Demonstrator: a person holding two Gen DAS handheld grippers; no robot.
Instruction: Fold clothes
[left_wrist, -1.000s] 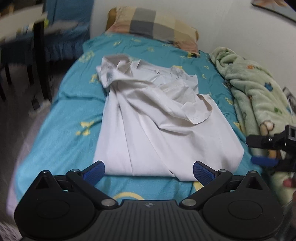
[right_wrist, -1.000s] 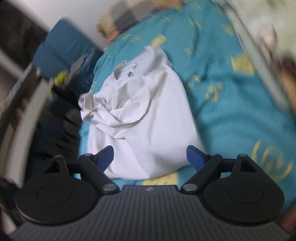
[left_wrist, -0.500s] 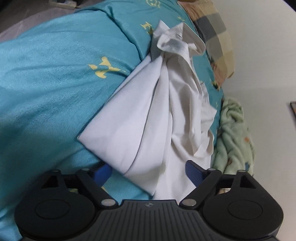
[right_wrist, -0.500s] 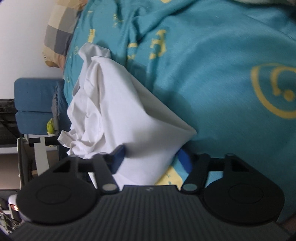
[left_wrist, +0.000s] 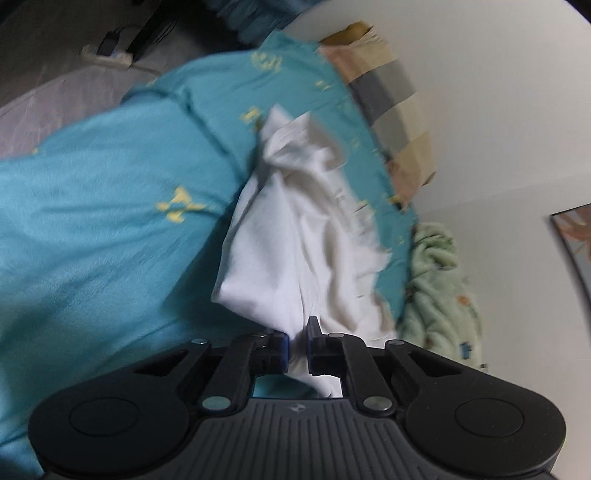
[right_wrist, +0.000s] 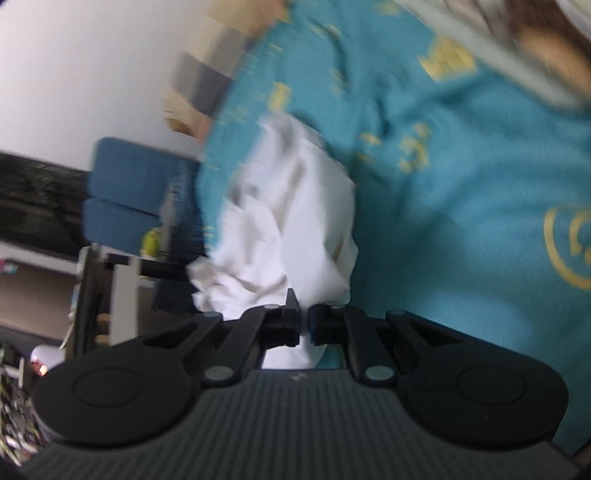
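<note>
A white shirt (left_wrist: 280, 229) lies bunched on the teal bed cover (left_wrist: 110, 221). In the left wrist view my left gripper (left_wrist: 298, 332) has its jaws closing tight on the shirt's near hem, and white cloth is pinched between the blue pads. The right wrist view shows the same shirt (right_wrist: 291, 206) pulled into folds toward my right gripper (right_wrist: 304, 314). Its jaws are also closing, with the other near corner squeezed between them. Both views are tilted and blurred.
A checked pillow (left_wrist: 391, 92) lies at the head of the bed by the white wall. A pale green blanket (left_wrist: 439, 288) is heaped along the wall side. A blue chair (right_wrist: 129, 192) and dark furniture stand beyond the bed's other edge.
Both grippers went from wide open in front of the flat shirt to pinching its near hem. Both views rolled, and the shirt now gathers into folds.
</note>
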